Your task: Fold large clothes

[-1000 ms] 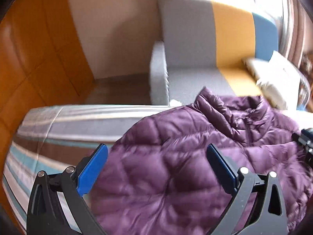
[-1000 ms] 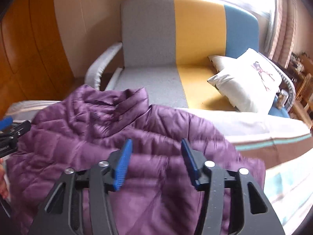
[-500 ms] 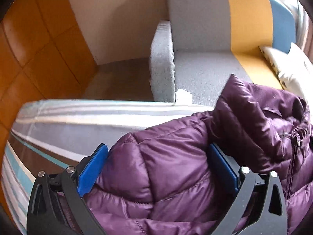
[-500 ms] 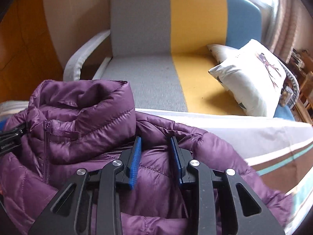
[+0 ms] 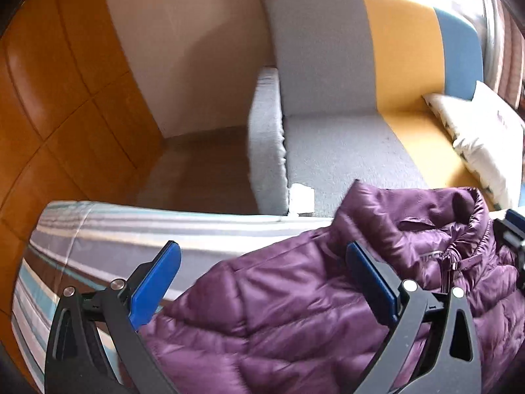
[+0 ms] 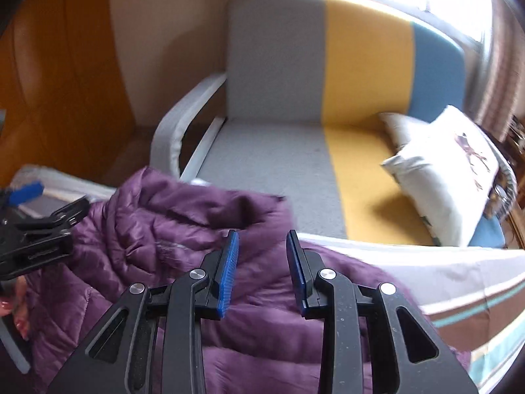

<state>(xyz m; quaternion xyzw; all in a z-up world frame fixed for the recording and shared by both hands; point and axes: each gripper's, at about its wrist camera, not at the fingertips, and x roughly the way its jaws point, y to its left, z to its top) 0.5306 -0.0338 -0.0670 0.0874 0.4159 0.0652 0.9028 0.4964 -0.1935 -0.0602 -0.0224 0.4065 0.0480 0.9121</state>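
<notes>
Your left gripper (image 5: 262, 272) stands wide apart, the purple quilted puffer jacket (image 5: 311, 295) bulging up between its blue pads without being pinched. Your right gripper (image 6: 262, 269) has just narrowed; jacket fabric lies between its fingers, but whether they pinch it I cannot tell. The jacket rests on the striped bedsheet (image 5: 98, 229).

Each camera sits close behind its own tongs, angled down over the purple jacket (image 5: 295, 312); both face the sofa (image 6: 279, 65) beyond; each view catches the other tongs at its edge.
</notes>
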